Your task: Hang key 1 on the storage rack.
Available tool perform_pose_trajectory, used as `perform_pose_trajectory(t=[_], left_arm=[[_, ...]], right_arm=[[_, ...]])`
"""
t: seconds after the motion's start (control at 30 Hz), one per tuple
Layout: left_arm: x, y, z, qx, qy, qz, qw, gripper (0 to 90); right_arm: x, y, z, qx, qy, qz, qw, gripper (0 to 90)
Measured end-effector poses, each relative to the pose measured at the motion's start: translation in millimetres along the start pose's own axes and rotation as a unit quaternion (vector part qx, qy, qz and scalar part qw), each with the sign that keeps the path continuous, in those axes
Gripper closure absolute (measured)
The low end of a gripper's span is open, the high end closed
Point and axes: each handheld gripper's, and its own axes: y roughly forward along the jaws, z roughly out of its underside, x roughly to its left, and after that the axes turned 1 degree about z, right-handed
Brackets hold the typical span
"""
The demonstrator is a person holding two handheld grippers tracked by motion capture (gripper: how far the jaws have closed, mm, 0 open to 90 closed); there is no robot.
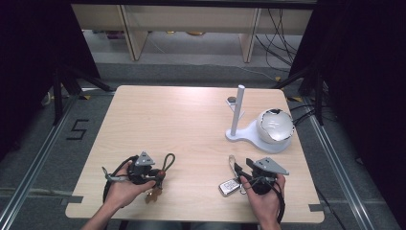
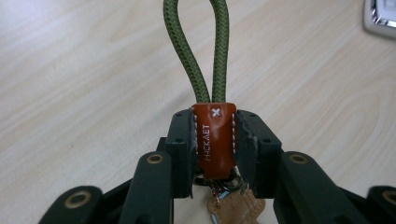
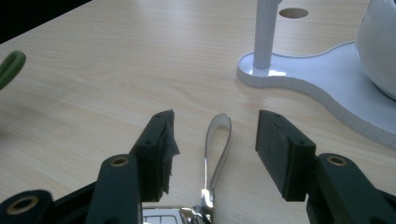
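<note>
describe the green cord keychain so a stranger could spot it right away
On the wooden table, look near the front-left corner, where the left gripper is clamped on it. It is a keychain with an olive green braided cord loop, bound by a rust-brown leather band, unlike the silver car key.

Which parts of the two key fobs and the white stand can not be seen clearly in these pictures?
- Green cord keychain: the keys below its brown leather tag are hidden by the left gripper jaws in the left gripper view; too small in the high view.
- Car key: cut off by the bottom edge in the right gripper view, where its grey strap lies between the open jaws.
- White stand: its round bowl is cut off at the right edge.
</note>
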Motion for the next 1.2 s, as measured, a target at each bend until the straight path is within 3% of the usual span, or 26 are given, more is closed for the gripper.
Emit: perform_pose_trajectory(t=[0.1,0.13,0.17,0.2,0.23,0.33,0.37,0.4,0.5,0.53,0.57,0.6,0.63,0.67,0.7,0.97,1.0,1.03,1.17,1.2], left_arm=[[0.4,-4.2,-2.1,-0.026,0.009,-0.003,0.9996,67.2],[-0.7,-6.0,-4.4,-0.05,0.004,-0.007,0.9987,67.2],[-0.7,-6.0,-4.4,-0.05,0.004,-0.007,0.9987,67.2],[-0.7,-7.8,-7.2,-0.067,0.006,-0.007,0.9977,67.2],[-0.8,-8.3,-8.6,-0.071,0.007,-0.009,0.9974,67.2],[-1.5,-7.2,-11.4,-0.091,-0.003,-0.004,0.9959,67.2],[0.0,-8.6,-12.4,-0.081,0.007,-0.004,0.9967,67.2],[-1.9,-6.6,-13.6,-0.1,-0.002,-0.009,0.995,67.2],[-1.1,-7.6,-17.0,-0.098,0.009,-0.008,0.9952,67.2],[-3.2,-6.2,-19.9,-0.113,0.002,-0.007,0.9936,67.2],[-3.2,-6.2,-19.9,-0.113,0.002,-0.007,0.9936,67.2],[-1.9,-7.7,-23.3,-0.103,0.019,-0.003,0.9944,67.2],[-1.9,-7.7,-23.3,-0.103,0.019,-0.003,0.9944,67.1],[-3.9,-6.2,-24.8,-0.116,0.012,-0.003,0.9932,67.1],[-4.8,-6.2,-28.2,-0.12,0.022,-0.005,0.9925,67.2],[-9.7,-6.9,-42.2,-0.133,0.032,-0.007,0.9906,67.2],[-9.6,-7.7,-44.4,-0.129,0.042,-0.009,0.9907,67.2],[-11.5,-6.9,-46.6,-0.138,0.037,-0.008,0.9897,67.2],[-13.9,-6.1,-55.0,-0.151,0.043,-0.005,0.9876,67.2],[-15.2,-5.5,-58.4,-0.157,0.052,-0.008,0.9862,67.2]], right_arm=[[4.3,-2.1,-0.1,0.014,0.018,0.006,0.9997,47.8],[4.3,0.2,0.8,0.001,0.017,0.0,0.9999,47.7],[4.3,0.2,0.8,0.001,0.017,0.0,0.9999,47.7],[4.3,0.2,0.9,0.004,0.015,0.0,0.9999,47.8],[1.5,0.8,0.6,0.003,0.0,-0.002,1.0,47.8],[1.7,0.8,0.7,0.003,-0.001,-0.002,1.0,47.8],[1.7,0.8,0.7,0.003,-0.001,-0.002,1.0,47.8],[1.9,1.3,0.9,-0.001,-0.002,-0.002,1.0,47.8],[1.9,2.3,1.1,-0.003,-0.007,0.006,1.0,47.8],[2.0,1.5,0.7,-0.002,-0.004,0.0,1.0,47.8],[2.0,1.5,0.7,-0.002,-0.004,0.0,1.0,47.8],[3.2,0.0,0.2,0.007,-0.002,0.004,1.0,47.8],[3.2,0.0,0.2,0.007,-0.002,0.004,1.0,47.8],[3.7,0.0,0.2,0.008,0.0,0.003,1.0,47.8],[3.8,0.7,0.5,0.006,-0.002,0.001,1.0,47.8],[3.2,1.3,0.6,0.0,-0.005,0.0,1.0,47.8],[2.9,1.8,0.6,0.0,-0.01,0.004,0.9999,47.8],[2.9,1.8,0.6,0.0,-0.01,0.004,0.9999,47.8],[3.0,0.5,0.3,-0.001,-0.005,0.002,1.0,47.8],[3.0,0.6,0.2,0.0,-0.004,-0.001,1.0,47.8]])
